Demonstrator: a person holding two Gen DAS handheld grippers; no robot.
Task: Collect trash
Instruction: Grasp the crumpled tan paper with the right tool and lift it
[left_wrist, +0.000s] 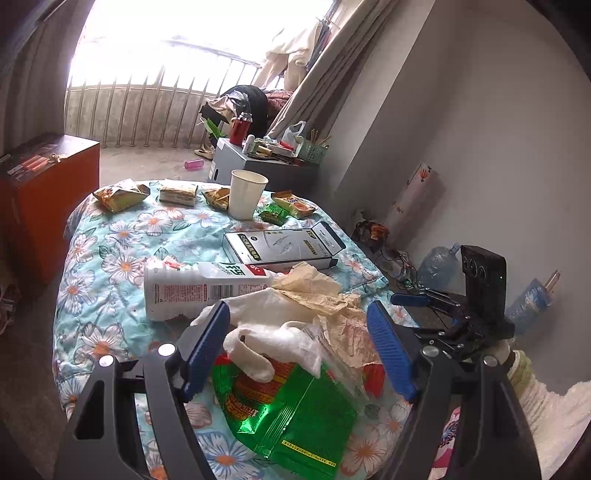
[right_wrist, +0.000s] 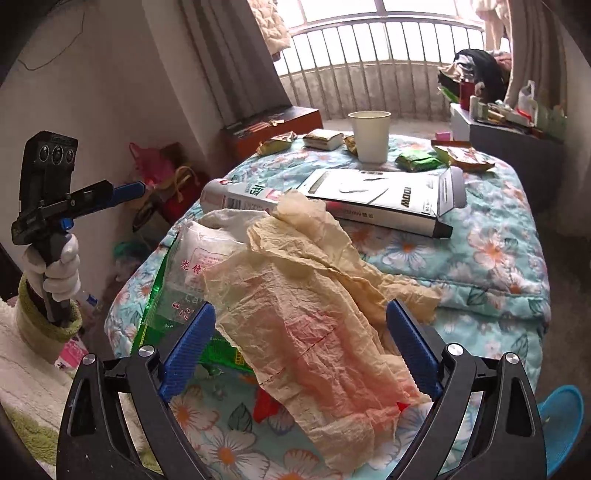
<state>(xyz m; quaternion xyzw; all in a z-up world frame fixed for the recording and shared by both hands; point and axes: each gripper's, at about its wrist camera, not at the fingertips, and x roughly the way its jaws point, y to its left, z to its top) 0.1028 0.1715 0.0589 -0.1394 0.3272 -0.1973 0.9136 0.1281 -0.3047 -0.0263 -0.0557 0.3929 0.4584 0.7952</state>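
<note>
left wrist view: the left hand-held gripper (left_wrist: 299, 347) hangs over a heap of rubbish on a table under a floral quilt (left_wrist: 110, 240), jaws wide and gripping nothing; white tissue (left_wrist: 269, 332) and a green snack bag (left_wrist: 295, 410) lie between them.
bottle: a white plastic bottle (left_wrist: 207, 288) lies on its side beyond the heap, long axis across the frame, neck to the right under the crumpled paper.
right wrist view: the right hand-held gripper (right_wrist: 301, 350) stands spread wide and empty over a tan paper wrapper (right_wrist: 314, 314), which runs from near the camera away toward the bottle.
far end: a paper cup (right_wrist: 369, 136) stands upright among small wrappers, behind a long flat box (right_wrist: 380, 199).
step: gathering looks barely begun; next, seemingly, a descent and a pinch on the wrapper.
</note>
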